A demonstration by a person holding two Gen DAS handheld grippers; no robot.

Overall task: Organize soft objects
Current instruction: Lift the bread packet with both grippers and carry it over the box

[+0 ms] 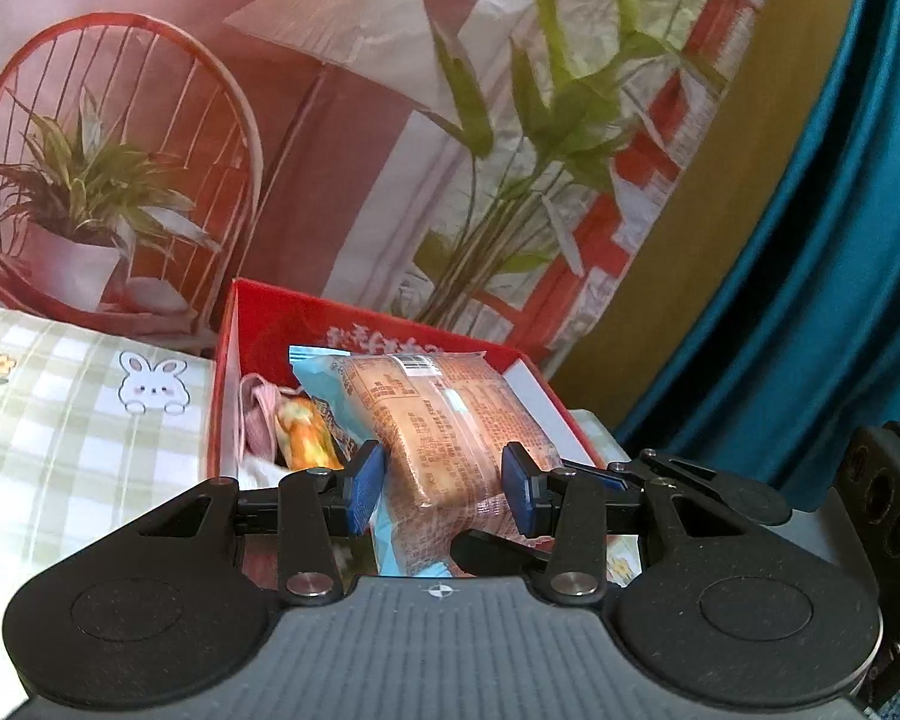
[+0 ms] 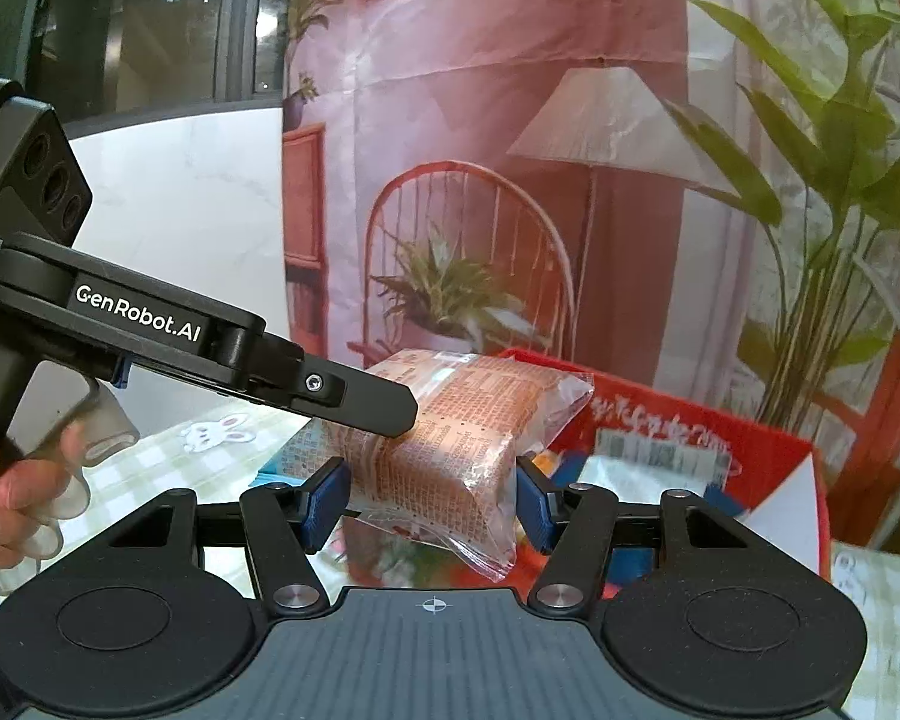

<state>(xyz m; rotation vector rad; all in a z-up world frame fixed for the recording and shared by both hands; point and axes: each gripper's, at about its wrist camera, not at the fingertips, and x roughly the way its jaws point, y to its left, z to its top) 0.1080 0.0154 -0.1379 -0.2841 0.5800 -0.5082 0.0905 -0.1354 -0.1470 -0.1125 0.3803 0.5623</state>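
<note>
We have both the left gripper (image 1: 444,489) and right gripper (image 2: 429,501) clamped across the bread packet (image 1: 450,420), its long axis pointing ahead to the red box (image 1: 234,360).

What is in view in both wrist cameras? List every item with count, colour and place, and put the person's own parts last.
wrapped bread packet: one, tan in clear printed wrap, between both grippers' pads, in front of the box
red box: one, red outside, white inside, on the tablecloth
blue snack packet: one, light blue, behind and below the bread packet
orange-yellow item: one, in the box
pink fabric item: one, in the box, left side
checked tablecloth: one, green-white with rabbit print, under the box
printed backdrop: one, pink with chair, lamp, plants, behind
teal curtain: one, far right
left gripper: black, blue pads, shut on bread
right gripper: same, shut on bread
hand: one, on left gripper's handle
</note>
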